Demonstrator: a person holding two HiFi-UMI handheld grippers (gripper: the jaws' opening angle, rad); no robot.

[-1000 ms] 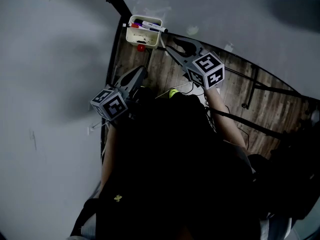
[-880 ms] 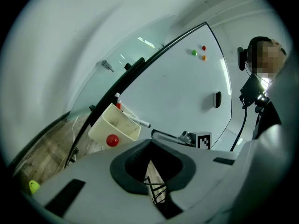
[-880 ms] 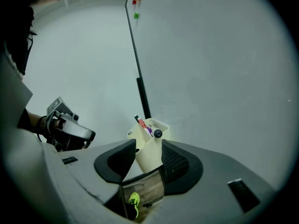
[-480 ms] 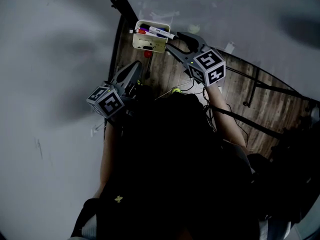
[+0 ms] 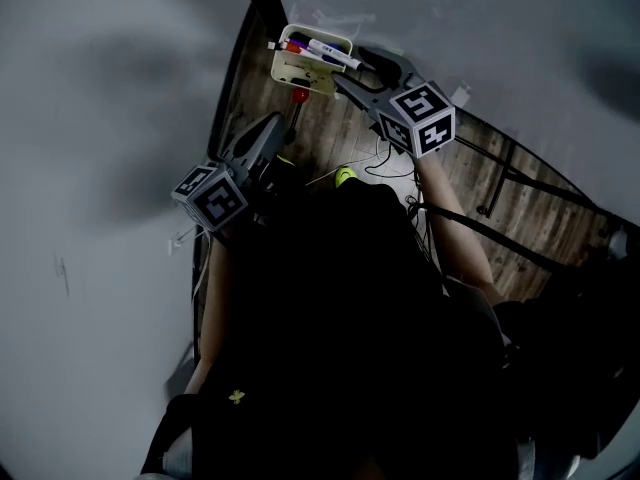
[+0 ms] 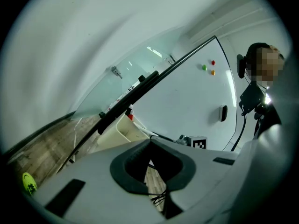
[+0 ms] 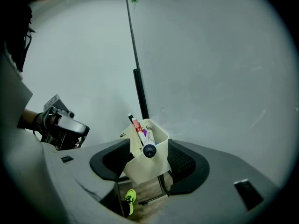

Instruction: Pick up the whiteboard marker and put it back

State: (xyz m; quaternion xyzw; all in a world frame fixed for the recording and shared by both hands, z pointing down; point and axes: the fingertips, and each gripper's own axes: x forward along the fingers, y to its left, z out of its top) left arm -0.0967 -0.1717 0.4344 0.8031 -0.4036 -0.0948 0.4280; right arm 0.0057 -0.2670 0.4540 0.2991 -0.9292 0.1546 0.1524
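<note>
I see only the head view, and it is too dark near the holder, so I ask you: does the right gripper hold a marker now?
Observer: No. In the right gripper view, the right gripper has just been opening its fingers, and they stand wide apart. The marker rests in the holder between them, with no finger on it.
Operator: And the other hand?
Observer: The left gripper has its fingers shut together, with nothing between them.
Operator: Anything else I miss?
Observer: The left gripper view shows a red magnet, a green magnet and an orange magnet on the whiteboard.
</note>
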